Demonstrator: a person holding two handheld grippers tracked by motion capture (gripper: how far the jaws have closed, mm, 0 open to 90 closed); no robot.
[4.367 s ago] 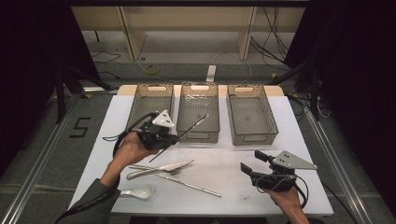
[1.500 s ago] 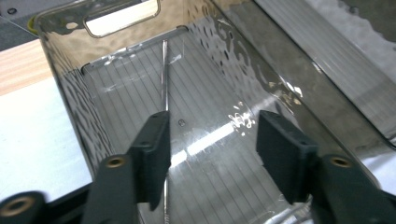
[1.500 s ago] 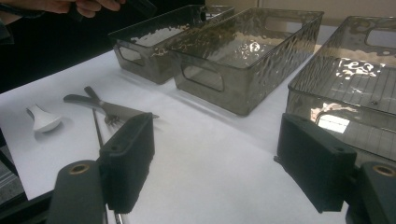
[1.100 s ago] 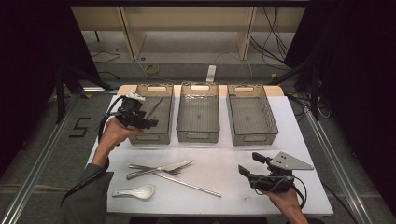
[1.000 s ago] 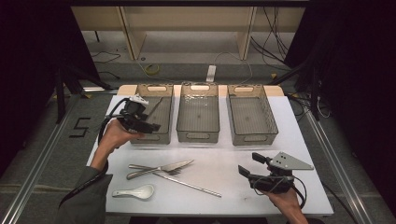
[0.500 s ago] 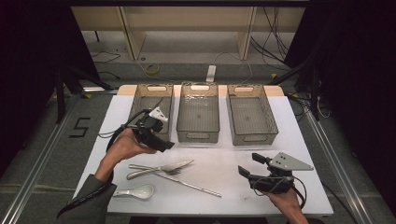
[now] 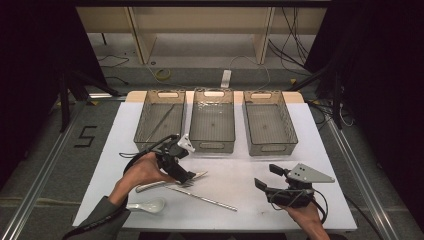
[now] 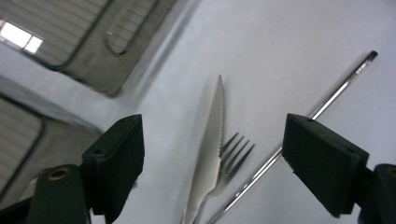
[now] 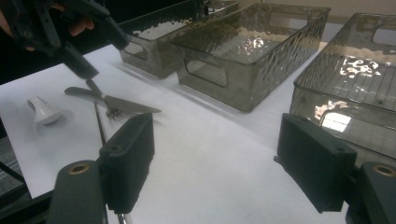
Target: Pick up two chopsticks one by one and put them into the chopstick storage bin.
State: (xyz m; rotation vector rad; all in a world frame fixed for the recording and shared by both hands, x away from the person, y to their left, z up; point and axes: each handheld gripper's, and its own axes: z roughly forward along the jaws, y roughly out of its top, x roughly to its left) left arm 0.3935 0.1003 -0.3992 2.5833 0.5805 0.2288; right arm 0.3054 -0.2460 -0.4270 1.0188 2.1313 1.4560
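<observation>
Cutlery lies near the table's (image 7: 320, 165) front-left corner: spoon (image 7: 147, 205) nearest that corner, then knife (image 8: 208, 154) and fork (image 8: 231, 156) overlapping, a chopstick (image 8: 299, 123) just beside. Left gripper (image 7: 186, 176) hovers over them, jaws having just opened wide, nothing between the pads. The knife looks thin, stiff and slippery; its handle seems the safest hold. Its long axis runs roughly along the front edge, tip rightward. Right gripper (image 7: 263, 176), near the front-right corner, is wide and empty.
</observation>
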